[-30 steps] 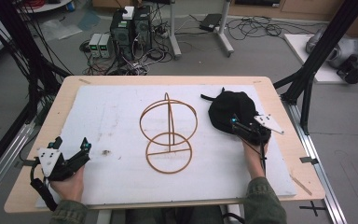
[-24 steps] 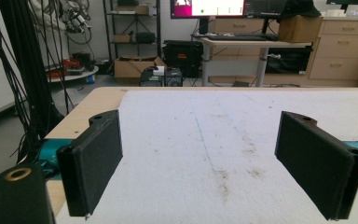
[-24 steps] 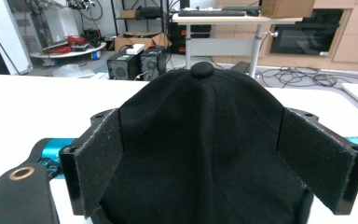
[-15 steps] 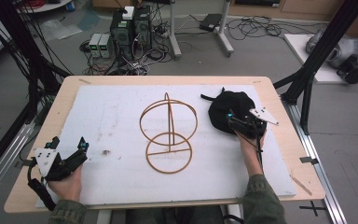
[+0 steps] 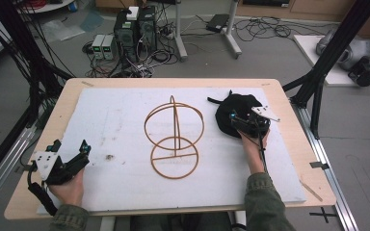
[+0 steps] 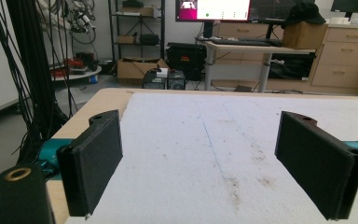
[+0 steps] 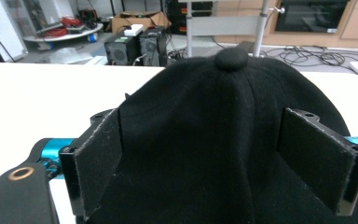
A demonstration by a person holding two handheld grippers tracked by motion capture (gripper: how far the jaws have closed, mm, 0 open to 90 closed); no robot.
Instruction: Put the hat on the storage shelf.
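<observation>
The right gripper (image 5: 246, 121) is at the black cap (image 5: 236, 108), which lies on the white mat (image 5: 115, 125) at the right side of the table (image 5: 289, 120), a little to the far side; the gripper sits on the near edge of the cap and the hand (image 5: 253, 142) comes from the near side; in the right gripper view the gripper (image 7: 214, 154) has its jaws wide apart, one on each side of the cap (image 7: 223, 116), and the black fabric rises between them up to the button (image 7: 231, 59) on top; the jaws are not closed on the fabric, and I cannot tell if the pads (image 7: 98, 158) touch it; a strap (image 5: 214, 100) of the cap sticks out at its far left

The left gripper (image 5: 70, 153) is at the near left corner of the mat, well apart from the cap; its jaws are spread wide and hold nothing; in the left gripper view the gripper (image 6: 205, 158) shows the mat (image 6: 214, 140) bare between the jaws, with some brown marks (image 6: 235, 184) and a thin blue line (image 6: 212, 144) on it

In the middle of the mat stands a wire stand (image 5: 174, 137), of brown rings, between the two grippers and near the cap but not touching it; on the floor beyond the far edge of the table are computers (image 5: 135, 29) and many cables (image 5: 270, 29)
</observation>
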